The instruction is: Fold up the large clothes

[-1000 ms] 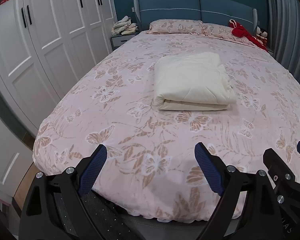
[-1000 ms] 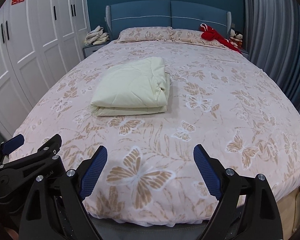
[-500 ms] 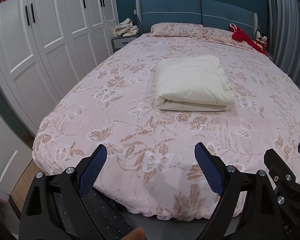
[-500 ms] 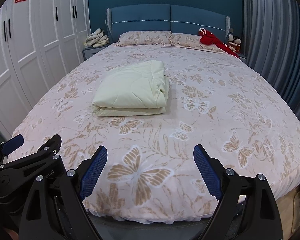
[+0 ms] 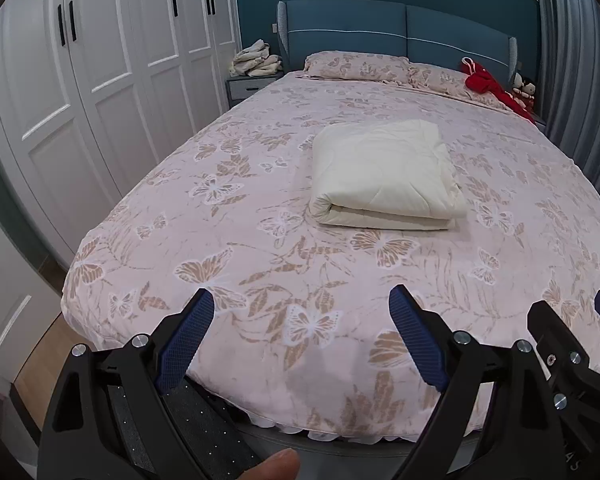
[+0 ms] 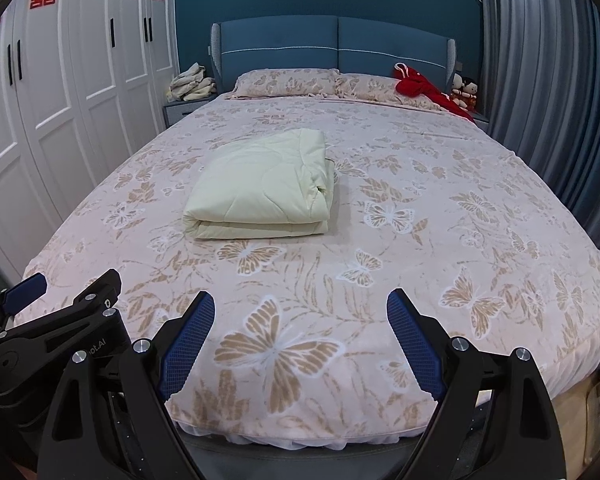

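Observation:
A cream quilt [image 5: 384, 176] lies folded into a thick rectangle in the middle of the bed [image 5: 236, 208]; it also shows in the right wrist view [image 6: 264, 192]. My left gripper [image 5: 302, 334] is open and empty, held above the foot of the bed, well short of the quilt. My right gripper [image 6: 300, 332] is open and empty too, at the foot of the bed, to the right of the left one. The left gripper's body shows at the lower left of the right wrist view [image 6: 56, 320].
White wardrobe doors [image 5: 100, 80] line the left side. A blue headboard [image 6: 336, 44], two pillows [image 6: 288, 82] and a red garment [image 6: 424, 88] are at the far end. A nightstand with a cloth pile [image 6: 192, 84] stands far left. Grey curtains [image 6: 548, 80] hang right.
Both grippers have drawn back and risen from the bed, so the quilt looks farther off. Both stay open. A fingertip has come into the bottom edge of the left wrist view.

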Demonstrator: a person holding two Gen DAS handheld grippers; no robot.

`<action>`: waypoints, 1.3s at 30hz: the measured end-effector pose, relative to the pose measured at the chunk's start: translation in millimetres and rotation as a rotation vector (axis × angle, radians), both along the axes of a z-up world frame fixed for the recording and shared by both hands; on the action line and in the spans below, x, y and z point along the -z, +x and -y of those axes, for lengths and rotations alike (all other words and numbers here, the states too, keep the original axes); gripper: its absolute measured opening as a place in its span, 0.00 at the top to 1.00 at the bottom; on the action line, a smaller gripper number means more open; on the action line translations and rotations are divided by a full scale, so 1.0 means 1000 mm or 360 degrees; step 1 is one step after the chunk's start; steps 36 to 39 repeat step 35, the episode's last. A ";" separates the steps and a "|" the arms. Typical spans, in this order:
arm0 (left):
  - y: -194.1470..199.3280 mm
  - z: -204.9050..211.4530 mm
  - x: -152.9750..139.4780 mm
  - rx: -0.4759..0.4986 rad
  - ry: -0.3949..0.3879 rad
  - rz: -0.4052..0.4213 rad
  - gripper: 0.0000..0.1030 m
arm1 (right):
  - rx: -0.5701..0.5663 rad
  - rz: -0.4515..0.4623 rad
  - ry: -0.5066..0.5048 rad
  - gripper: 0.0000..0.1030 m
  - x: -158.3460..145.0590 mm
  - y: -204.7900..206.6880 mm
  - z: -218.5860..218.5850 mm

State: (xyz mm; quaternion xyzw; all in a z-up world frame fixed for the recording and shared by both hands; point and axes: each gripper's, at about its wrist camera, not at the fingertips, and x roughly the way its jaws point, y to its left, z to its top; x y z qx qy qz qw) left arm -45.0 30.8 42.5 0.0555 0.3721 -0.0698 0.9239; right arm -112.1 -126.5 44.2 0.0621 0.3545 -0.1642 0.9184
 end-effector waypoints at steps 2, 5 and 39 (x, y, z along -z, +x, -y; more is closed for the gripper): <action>0.000 0.000 0.000 -0.0002 0.0005 0.0002 0.16 | 0.0000 0.0000 -0.0005 0.17 -0.001 0.000 0.000; 0.000 0.001 0.001 0.0004 0.0012 0.0007 0.17 | 0.0004 0.0000 -0.0009 0.17 -0.001 0.000 -0.001; -0.001 0.001 -0.003 0.0064 -0.0002 0.0021 0.29 | 0.0016 0.0013 -0.0024 0.17 -0.005 -0.002 -0.004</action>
